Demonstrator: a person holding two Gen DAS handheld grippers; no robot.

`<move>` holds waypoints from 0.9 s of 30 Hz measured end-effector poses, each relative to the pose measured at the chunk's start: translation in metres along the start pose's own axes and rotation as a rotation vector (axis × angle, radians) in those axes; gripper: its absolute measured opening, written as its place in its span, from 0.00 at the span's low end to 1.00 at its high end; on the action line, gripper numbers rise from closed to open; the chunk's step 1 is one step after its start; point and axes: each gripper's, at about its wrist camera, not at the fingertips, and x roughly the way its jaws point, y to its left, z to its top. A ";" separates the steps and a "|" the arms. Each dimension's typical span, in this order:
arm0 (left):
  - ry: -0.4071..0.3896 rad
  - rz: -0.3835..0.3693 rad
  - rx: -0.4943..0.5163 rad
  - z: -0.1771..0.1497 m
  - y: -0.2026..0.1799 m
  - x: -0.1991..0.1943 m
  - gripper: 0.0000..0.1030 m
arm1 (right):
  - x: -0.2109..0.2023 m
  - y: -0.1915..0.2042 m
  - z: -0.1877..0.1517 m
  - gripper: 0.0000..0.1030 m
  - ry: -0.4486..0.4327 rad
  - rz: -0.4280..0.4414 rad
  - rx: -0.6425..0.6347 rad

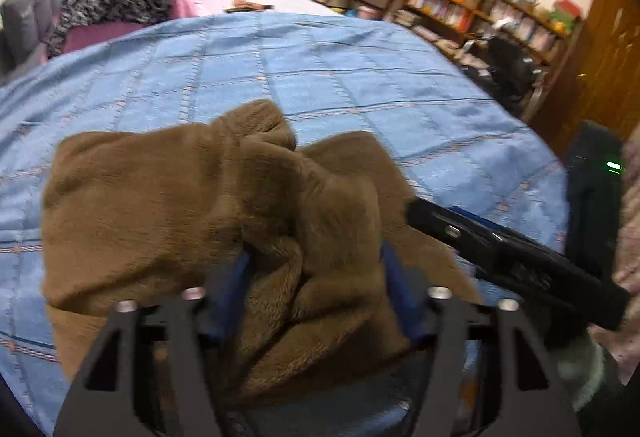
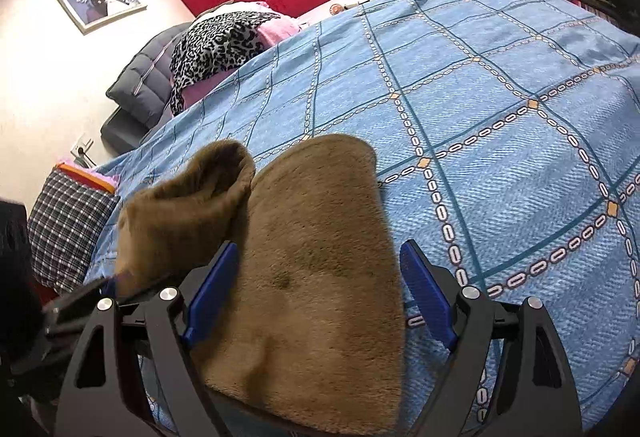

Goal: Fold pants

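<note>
Nearest, our left gripper (image 1: 314,293) and right gripper (image 2: 320,289) both stand wide, straddling brown fleece pants (image 2: 312,261) without pinching. The pants lie bunched at six o'clock on the blue bedspread (image 2: 500,117). We judge the folding barely begun, with smoothing left.

Beyond the brown pants (image 2: 304,257) the blue bedspread (image 2: 500,125) lay bare, giving free passage; a leopard-print pile (image 2: 218,45) (beside the headboard) blocked the far end.
</note>
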 end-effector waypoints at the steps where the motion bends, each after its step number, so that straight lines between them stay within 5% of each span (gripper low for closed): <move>1: -0.002 -0.030 0.006 -0.002 -0.001 -0.003 0.66 | -0.001 0.000 0.000 0.81 -0.001 0.011 0.006; 7: -0.029 -0.107 -0.006 -0.009 0.006 -0.023 0.66 | -0.002 0.010 0.007 0.81 0.011 0.095 0.007; 18: -0.094 0.004 -0.152 -0.012 0.063 -0.052 0.66 | 0.014 0.056 0.022 0.79 0.048 0.203 -0.035; 21: -0.090 0.042 -0.158 -0.014 0.072 -0.053 0.66 | 0.022 0.069 0.024 0.65 0.064 0.197 -0.073; 25: -0.082 0.077 -0.152 -0.014 0.077 -0.051 0.66 | 0.041 0.079 0.017 0.32 0.139 0.184 -0.106; 27: -0.075 0.105 -0.147 -0.013 0.078 -0.049 0.66 | 0.040 0.080 0.013 0.29 0.139 0.173 -0.113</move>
